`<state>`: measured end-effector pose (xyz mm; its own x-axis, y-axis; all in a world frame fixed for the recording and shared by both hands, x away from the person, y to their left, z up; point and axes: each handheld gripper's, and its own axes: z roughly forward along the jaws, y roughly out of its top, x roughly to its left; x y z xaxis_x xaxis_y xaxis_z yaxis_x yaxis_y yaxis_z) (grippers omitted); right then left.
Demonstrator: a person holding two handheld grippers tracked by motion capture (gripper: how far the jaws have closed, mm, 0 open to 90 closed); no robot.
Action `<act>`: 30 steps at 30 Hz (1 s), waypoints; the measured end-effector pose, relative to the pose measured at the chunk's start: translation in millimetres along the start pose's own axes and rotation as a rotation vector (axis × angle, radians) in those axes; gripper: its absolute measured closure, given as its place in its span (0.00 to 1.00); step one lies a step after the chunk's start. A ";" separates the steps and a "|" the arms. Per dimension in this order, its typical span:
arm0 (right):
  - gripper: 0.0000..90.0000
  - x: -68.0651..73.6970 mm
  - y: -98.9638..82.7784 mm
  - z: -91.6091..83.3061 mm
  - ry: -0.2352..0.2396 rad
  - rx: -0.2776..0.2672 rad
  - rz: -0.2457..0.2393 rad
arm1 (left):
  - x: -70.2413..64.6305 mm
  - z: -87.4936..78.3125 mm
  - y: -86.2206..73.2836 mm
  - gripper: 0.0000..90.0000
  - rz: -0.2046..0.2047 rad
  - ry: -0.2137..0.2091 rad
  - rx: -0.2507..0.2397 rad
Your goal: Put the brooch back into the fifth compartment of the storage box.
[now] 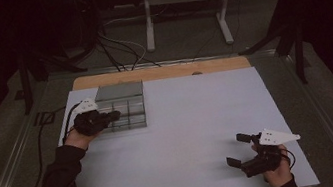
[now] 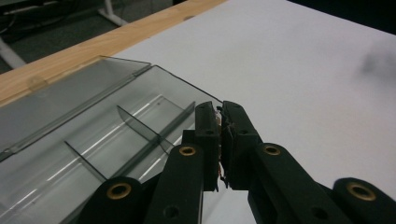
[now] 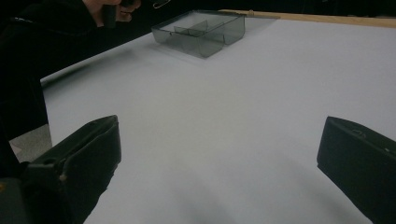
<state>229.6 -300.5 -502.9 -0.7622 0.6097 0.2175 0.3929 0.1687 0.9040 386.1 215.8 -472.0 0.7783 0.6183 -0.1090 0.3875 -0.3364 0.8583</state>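
- A white sheet (image 1: 186,136) is spread over a wooden table (image 1: 161,72), whose bare wood is seen as a strip along the far edge.
- A clear smoke-grey compartment box (image 1: 122,105) is set on the far left part of the sheet, near the wooden strip; its hinged lid (image 2: 70,93) is laid open toward the far side.
- The box is divided by thin partitions (image 2: 137,123), and nothing can be made out in the compartments seen.
- The left gripper (image 1: 116,114) is held by the left hand (image 1: 79,133) at the box's left side, its tips reaching over the near compartments.
- In the left gripper view, its jaws are pressed together above the box's corner; a thin sliver of something orange-brown is glimpsed between them, but what it is cannot be told.
- The right gripper (image 1: 240,149) is held by the right hand (image 1: 277,169) at the near right of the sheet, well apart from the box.
- Its jaws are spread wide, with bare sheet between them.
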 end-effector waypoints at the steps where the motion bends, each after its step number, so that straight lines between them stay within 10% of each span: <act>1: 0.00 0.2 -0.1 -0.1 0.000 0.000 0.000 | 0.7 1.0 0.6 0.98 -0.012 0.007 -0.005; 15: 0.00 1.0 -0.2 0.0 0.000 0.004 -0.006 | 15.3 18.2 -3.5 0.97 -0.118 0.123 0.002; 30: 0.00 0.6 -0.4 0.1 0.003 0.006 -0.001 | 20.0 35.8 -14.2 0.97 -0.142 0.130 0.074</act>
<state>229.1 -300.1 -503.2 -0.7640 0.6074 0.2176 0.3951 0.1739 0.9020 413.9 207.5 -504.3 0.6446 0.7484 -0.1563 0.5277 -0.2876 0.7992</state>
